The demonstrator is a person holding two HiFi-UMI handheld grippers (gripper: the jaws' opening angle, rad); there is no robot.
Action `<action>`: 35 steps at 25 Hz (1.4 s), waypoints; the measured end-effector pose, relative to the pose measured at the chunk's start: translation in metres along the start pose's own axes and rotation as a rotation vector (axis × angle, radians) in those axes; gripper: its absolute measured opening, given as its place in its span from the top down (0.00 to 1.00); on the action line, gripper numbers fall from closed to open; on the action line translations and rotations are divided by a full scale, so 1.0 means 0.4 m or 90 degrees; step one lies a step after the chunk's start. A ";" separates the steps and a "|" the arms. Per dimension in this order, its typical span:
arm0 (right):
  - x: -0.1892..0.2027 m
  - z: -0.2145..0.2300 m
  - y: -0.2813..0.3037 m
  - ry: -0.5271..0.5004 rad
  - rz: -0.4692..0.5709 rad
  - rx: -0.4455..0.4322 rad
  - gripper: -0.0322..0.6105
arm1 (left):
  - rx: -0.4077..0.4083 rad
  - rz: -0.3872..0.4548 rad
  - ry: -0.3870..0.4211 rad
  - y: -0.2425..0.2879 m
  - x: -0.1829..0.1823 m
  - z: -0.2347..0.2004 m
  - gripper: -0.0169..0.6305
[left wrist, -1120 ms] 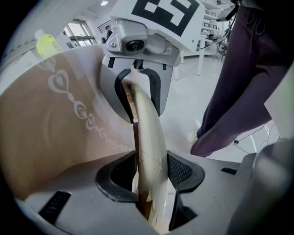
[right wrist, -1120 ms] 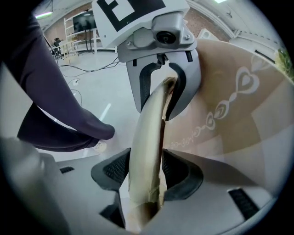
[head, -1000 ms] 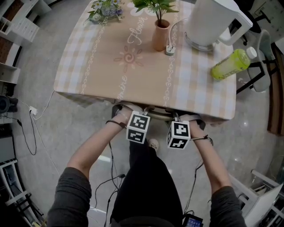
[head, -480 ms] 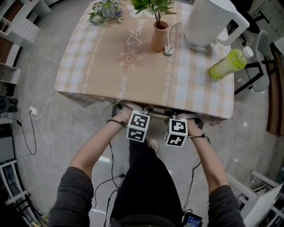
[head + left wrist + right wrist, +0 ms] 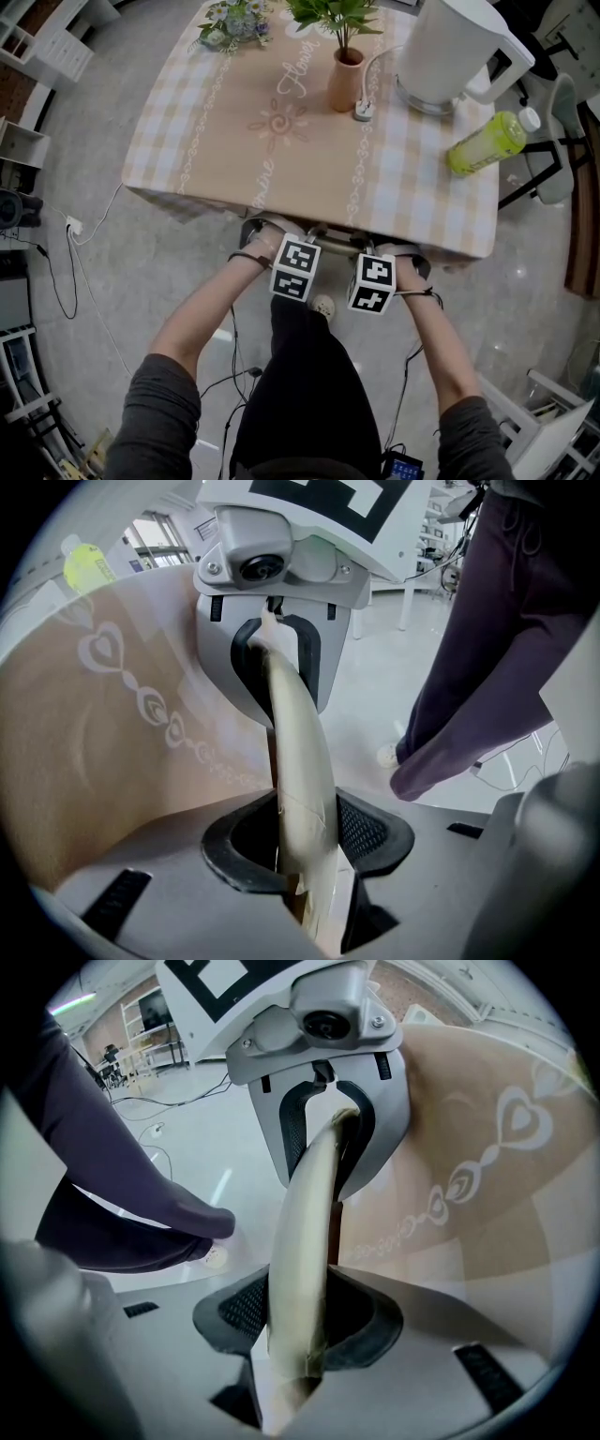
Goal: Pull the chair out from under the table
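The left claw [image 5: 305, 841] and right claw [image 5: 300, 1321] each pinch the cream chair back [image 5: 295, 724], side by side, probably for an even pull. The chair sits tucked under the near edge of the worktop [image 5: 234, 141], centre frame, mostly hidden.

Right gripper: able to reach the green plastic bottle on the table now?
Probably not: the right gripper is shut on the cream curved chair rail. Nothing else blocks the green plastic bottle.

Peach-and-white checked tablecloth [image 5: 234, 159]; lime-green bottle [image 5: 483, 145]; cream chair back [image 5: 302, 761].
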State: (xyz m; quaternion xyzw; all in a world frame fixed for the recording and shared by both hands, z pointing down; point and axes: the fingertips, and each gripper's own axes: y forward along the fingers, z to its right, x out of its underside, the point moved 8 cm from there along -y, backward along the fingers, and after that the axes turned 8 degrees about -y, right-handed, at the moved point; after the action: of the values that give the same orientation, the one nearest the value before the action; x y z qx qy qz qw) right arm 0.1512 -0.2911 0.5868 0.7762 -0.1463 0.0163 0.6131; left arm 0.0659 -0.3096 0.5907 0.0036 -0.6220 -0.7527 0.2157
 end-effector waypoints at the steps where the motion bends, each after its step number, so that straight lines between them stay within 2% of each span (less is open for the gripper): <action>1: -0.001 -0.001 0.000 -0.001 0.000 0.000 0.73 | 0.001 -0.002 -0.001 0.000 0.000 0.001 0.74; 15: -0.018 -0.042 -0.005 0.003 0.001 0.002 0.73 | 0.005 -0.021 0.000 -0.007 -0.009 0.043 0.74; 35: -0.069 -0.145 -0.020 0.015 -0.004 0.002 0.73 | 0.015 -0.018 0.012 -0.028 -0.020 0.152 0.74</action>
State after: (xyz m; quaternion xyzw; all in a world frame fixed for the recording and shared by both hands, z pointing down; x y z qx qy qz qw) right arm 0.1357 -0.2283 0.5879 0.7772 -0.1370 0.0237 0.6137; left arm 0.0528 -0.2489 0.5916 0.0223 -0.6288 -0.7481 0.2110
